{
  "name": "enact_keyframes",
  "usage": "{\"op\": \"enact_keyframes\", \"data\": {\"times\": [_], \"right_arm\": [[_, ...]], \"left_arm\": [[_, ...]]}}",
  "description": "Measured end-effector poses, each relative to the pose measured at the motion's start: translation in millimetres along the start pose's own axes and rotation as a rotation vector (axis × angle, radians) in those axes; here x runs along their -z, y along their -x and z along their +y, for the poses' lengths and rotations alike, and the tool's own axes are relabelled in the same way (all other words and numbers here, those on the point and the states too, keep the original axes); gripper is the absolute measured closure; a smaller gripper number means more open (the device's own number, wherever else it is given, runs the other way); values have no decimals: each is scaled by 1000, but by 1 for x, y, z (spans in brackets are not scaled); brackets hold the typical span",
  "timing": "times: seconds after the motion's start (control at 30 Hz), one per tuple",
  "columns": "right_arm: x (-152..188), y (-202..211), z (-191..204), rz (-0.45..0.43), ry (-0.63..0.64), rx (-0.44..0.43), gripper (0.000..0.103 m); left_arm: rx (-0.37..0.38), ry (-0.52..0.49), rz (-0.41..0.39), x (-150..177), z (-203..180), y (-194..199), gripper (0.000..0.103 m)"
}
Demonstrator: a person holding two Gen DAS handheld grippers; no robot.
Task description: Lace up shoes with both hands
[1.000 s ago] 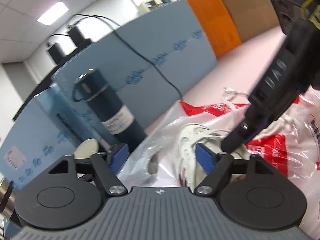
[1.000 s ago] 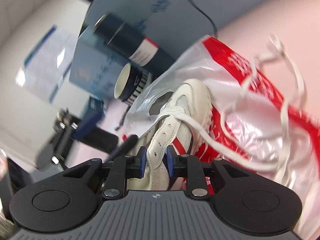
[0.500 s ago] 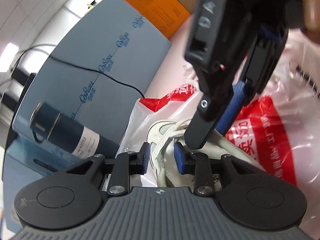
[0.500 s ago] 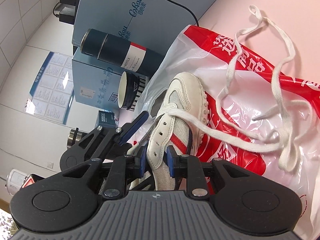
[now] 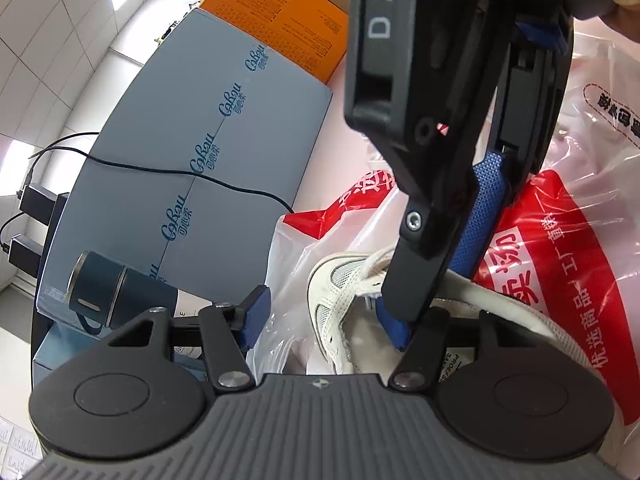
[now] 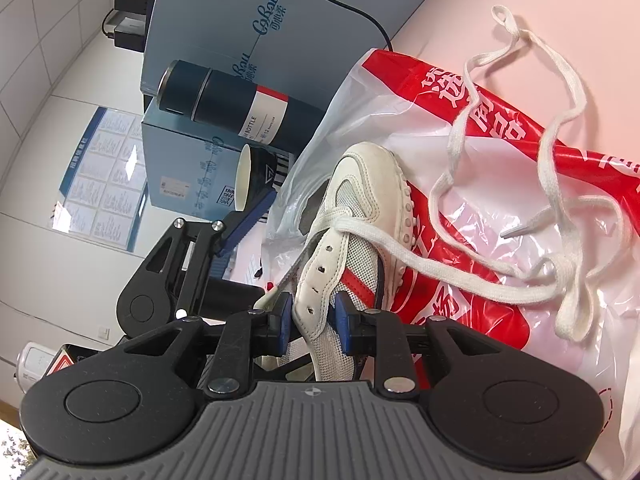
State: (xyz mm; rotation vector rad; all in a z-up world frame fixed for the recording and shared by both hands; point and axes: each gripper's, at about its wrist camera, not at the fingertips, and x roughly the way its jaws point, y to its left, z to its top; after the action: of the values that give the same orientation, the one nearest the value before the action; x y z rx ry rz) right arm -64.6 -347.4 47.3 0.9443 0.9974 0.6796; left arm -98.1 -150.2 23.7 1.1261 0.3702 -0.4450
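From the left wrist view, the left gripper (image 5: 320, 324) is standing over the low white canvas-and-mesh sneaker (image 5: 340, 312); its jaws are opening with the near side of the shoe between them, and its pads are pressing on nothing I can make out. The black right gripper is crossing in front, reaching down onto the sneaker's lacing edge. The sneaker is lying on a crinkled red-and-clear plastic bag (image 5: 532, 272), and a dark blue cylindrical bottle (image 5: 120, 300) is lying just beside that bag. From the right wrist view, the right gripper (image 6: 311, 320) is pinching the sneaker's (image 6: 360, 208) white eyelet strip (image 6: 324, 272), jaws narrow and clamped on it. The flat white cotton lace (image 6: 500, 152) is threading only the eyelets nearest the toe, and its two long ends are trailing loose over the bag. I judge the lace limp and light, best taken close behind its stiff tip (image 6: 520, 231); the shoe looks light and likely to slide on the slick plastic, so the eyelet strip is the sound place to steady it.
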Motion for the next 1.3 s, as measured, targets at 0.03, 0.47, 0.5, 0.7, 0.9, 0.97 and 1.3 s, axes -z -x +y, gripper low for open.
{"op": "enact_keyframes", "data": {"times": [0.03, 0.47, 0.5, 0.7, 0.9, 0.97, 1.3], "right_arm": [[0, 0, 0, -1, 1, 2, 81], [0, 3, 8, -21, 62, 91, 71], [0, 2, 8, -20, 68, 95, 71], [1, 2, 10, -26, 79, 108, 71], [1, 2, 9, -26, 76, 107, 71], [1, 2, 10, -25, 74, 106, 71], [1, 2, 10, -22, 71, 106, 71]], "left_arm": [[12, 11, 6, 0, 1, 0, 74], [79, 126, 49, 1, 5, 7, 101], [85, 134, 53, 1, 6, 8, 101], [98, 142, 66, 5, 6, 14, 103], [82, 133, 75, 4, 2, 17, 101], [68, 136, 79, 4, 0, 18, 100], [69, 141, 92, 0, -3, 10, 87]]}}
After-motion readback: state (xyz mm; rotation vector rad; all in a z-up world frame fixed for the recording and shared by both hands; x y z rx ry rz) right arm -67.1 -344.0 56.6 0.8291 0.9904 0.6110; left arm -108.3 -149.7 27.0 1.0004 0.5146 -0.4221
